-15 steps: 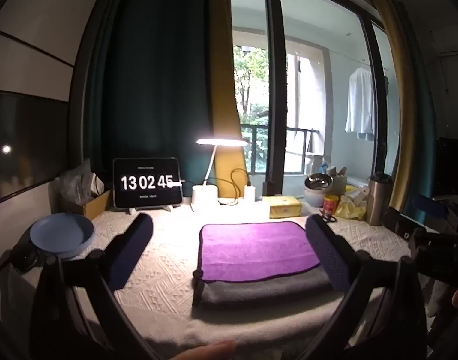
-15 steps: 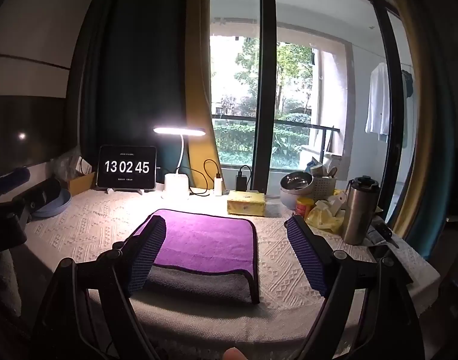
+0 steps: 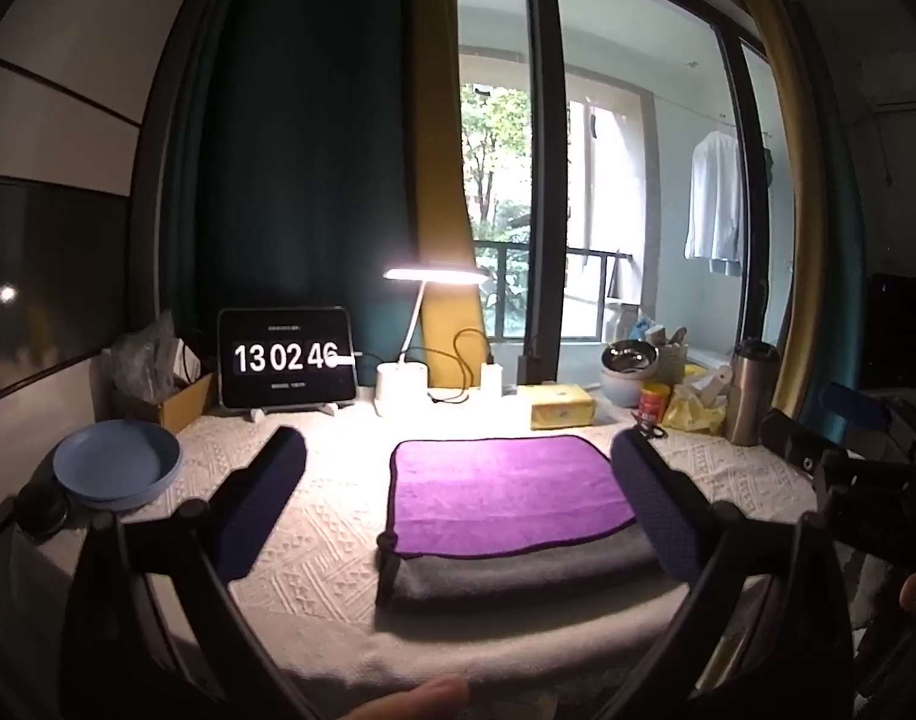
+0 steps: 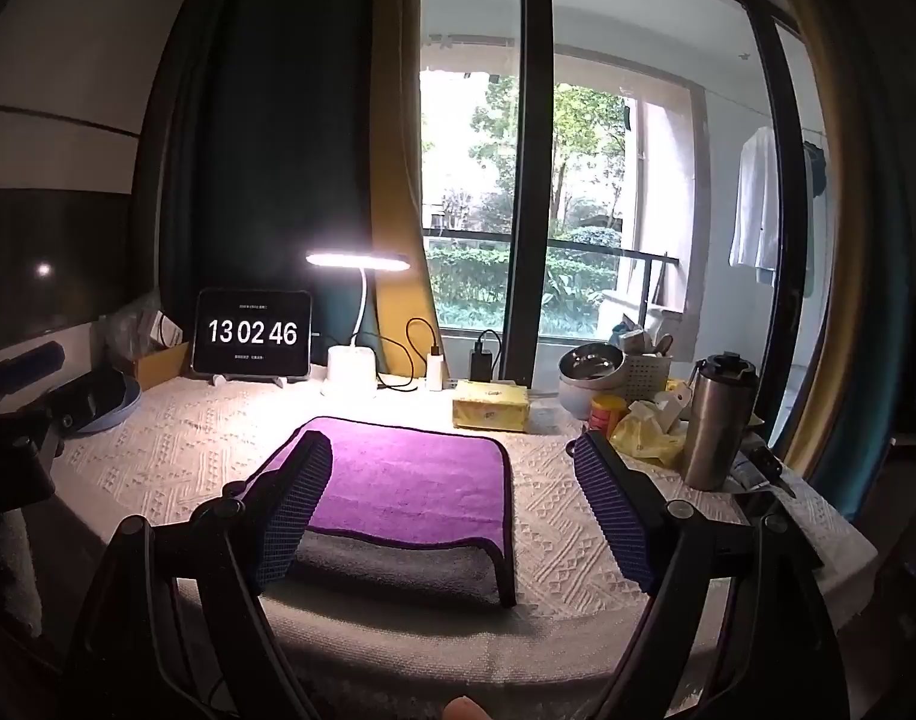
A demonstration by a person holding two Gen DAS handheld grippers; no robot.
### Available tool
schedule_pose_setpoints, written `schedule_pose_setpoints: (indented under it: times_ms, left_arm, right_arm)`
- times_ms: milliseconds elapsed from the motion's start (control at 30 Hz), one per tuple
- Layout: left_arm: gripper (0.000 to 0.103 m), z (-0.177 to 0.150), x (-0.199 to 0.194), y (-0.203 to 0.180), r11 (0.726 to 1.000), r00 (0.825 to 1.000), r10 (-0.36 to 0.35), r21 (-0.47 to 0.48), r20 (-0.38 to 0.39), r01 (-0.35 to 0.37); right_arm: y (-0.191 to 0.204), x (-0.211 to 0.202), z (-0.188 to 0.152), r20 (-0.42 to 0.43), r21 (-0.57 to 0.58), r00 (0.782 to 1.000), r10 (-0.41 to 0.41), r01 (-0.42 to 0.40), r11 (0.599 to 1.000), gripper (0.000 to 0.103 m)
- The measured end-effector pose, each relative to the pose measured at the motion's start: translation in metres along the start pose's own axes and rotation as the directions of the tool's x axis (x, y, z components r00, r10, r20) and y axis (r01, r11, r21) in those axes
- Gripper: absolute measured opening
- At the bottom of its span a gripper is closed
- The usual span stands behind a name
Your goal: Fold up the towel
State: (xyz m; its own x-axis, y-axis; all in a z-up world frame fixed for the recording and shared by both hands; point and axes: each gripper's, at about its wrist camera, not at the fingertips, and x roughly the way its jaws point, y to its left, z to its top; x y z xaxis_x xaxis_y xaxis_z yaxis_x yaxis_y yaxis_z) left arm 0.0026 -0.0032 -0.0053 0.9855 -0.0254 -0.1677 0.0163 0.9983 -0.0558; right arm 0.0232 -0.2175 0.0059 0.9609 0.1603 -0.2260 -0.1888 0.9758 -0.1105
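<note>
A towel [image 3: 505, 498], purple on top and grey underneath, lies folded flat on the white patterned tablecloth [image 3: 332, 546]; it also shows in the right wrist view [image 4: 410, 480]. My left gripper [image 3: 458, 456] is open and empty, held back from the table's near edge, with the towel's left part between its fingers. My right gripper [image 4: 452, 462] is open and empty too, above the table's front, its left finger [image 4: 290, 504] in front of the towel's left side. Neither gripper touches the towel.
At the back stand a clock tablet [image 3: 287, 357], a lit desk lamp [image 3: 401, 384], a yellow tissue box [image 3: 562, 408], bowls and a steel tumbler [image 4: 718, 420]. A blue plate [image 3: 116, 468] sits at the left. The right gripper's body [image 3: 865, 480] is at the right.
The clock has stepped from 13:02:45 to 13:02:46. Both grippers have hardly moved and stay open; the towel lies as before.
</note>
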Motion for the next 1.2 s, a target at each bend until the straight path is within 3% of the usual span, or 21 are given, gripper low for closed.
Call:
schedule_pose_setpoints:
  times_ms: [1200]
  left_arm:
    - [0.102,0.0000,0.0000,-0.0001,1.000,1.000,-0.026,0.003,-0.007,0.026]
  right_arm:
    - [-0.0045,0.0043,-0.0011,-0.011,0.007,1.000,0.000,0.001,1.000,0.086]
